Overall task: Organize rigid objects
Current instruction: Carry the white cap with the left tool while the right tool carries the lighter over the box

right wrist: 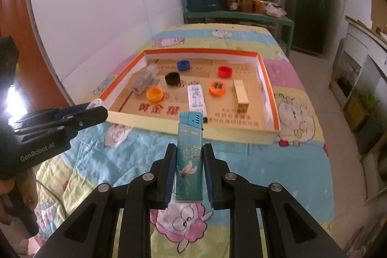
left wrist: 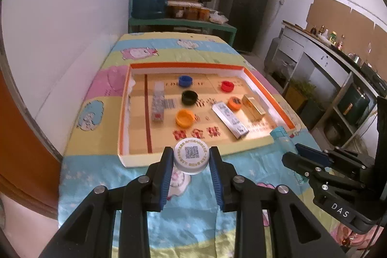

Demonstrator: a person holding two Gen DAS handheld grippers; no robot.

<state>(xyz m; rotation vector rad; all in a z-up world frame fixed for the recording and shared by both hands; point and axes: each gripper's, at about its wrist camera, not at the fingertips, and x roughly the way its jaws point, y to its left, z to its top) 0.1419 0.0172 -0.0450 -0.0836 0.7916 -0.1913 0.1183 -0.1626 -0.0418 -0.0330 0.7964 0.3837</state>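
Left claw (left wrist: 191,161) clamped on a white bottle cap (left wrist: 191,156) printed with a QR code, held above the cartoon-print cloth (left wrist: 193,204) just short of the tray's near wall. Right claw (right wrist: 189,172) clamped on an upright teal lighter (right wrist: 189,161), likewise short of the orange-rimmed cardboard tray (right wrist: 268,79), which contains coloured caps and small boxes.

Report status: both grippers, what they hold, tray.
Left gripper shut on white cap. Right gripper shut on teal lighter. Both short of orange tray. Nothing between.
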